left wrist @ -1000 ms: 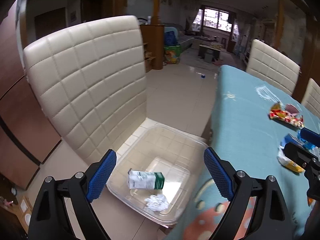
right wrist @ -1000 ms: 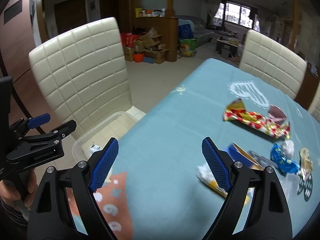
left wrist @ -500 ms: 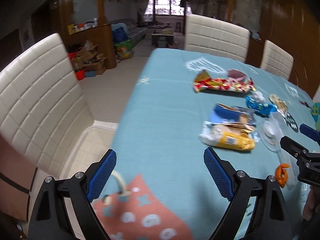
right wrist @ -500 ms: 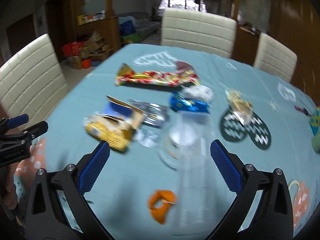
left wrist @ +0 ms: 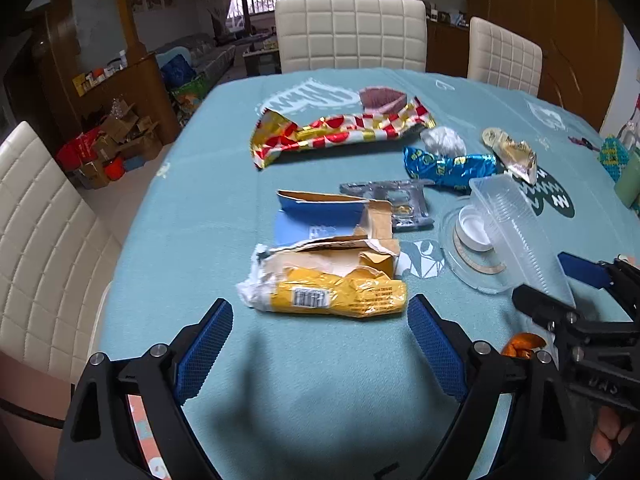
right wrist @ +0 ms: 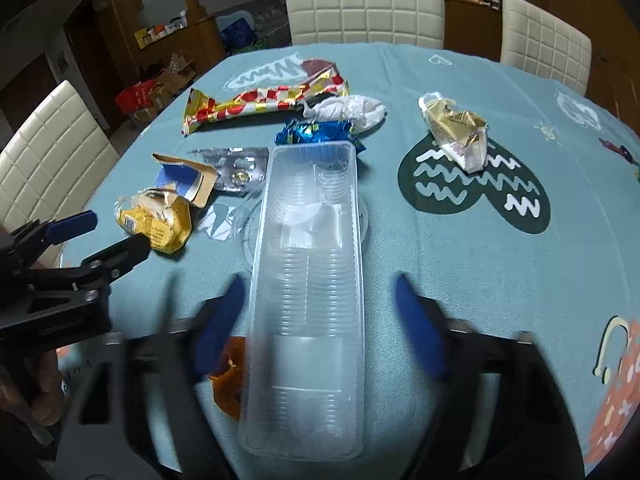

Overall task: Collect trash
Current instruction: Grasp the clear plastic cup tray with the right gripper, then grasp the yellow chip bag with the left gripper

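1. We see a table (left wrist: 192, 216) under a teal cloth.
2. On it lie a yellow bag (left wrist: 336, 296), torn box (left wrist: 332, 220), red-gold wrapper (left wrist: 340, 132), blue wrapper (left wrist: 448, 166), clear tray (right wrist: 308, 280) and orange scrap (right wrist: 230, 376).

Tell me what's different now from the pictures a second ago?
Both grippers swung away from the bin beside the chair to the rubbish on the table. The left gripper now faces the yellow wrapper, jaws open. The right gripper straddles the clear plastic tray, jaws closing. The rubbish itself hasn't moved.
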Demonstrator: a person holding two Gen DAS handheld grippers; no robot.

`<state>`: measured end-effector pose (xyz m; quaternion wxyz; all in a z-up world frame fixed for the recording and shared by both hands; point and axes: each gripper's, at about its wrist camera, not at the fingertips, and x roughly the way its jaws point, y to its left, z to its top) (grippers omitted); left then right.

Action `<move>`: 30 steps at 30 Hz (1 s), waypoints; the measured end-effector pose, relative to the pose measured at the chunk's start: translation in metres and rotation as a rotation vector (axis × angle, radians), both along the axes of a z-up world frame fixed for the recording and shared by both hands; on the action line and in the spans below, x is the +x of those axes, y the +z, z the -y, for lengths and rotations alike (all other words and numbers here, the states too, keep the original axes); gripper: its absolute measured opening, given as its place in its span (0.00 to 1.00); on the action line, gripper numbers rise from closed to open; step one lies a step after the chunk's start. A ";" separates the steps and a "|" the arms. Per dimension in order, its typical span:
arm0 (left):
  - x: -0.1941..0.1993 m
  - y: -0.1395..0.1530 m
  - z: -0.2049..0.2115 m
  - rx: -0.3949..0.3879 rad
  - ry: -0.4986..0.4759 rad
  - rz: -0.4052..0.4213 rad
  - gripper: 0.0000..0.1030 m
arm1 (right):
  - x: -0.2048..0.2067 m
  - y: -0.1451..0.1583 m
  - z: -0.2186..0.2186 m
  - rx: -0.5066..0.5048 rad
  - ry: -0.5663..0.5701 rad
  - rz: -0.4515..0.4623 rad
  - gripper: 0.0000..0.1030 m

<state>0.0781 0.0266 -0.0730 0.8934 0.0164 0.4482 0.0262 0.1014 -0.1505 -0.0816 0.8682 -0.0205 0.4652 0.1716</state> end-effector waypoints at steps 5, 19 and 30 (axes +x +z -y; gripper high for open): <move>0.015 -0.013 0.000 -0.015 0.006 -0.037 0.84 | 0.001 0.002 0.004 0.012 0.008 0.035 0.42; 0.029 -0.012 0.011 -0.025 -0.035 -0.020 0.84 | 0.012 0.000 0.010 0.048 0.003 0.017 0.43; 0.039 -0.009 0.014 -0.037 -0.029 -0.025 0.84 | 0.012 -0.001 0.012 0.062 0.000 0.009 0.43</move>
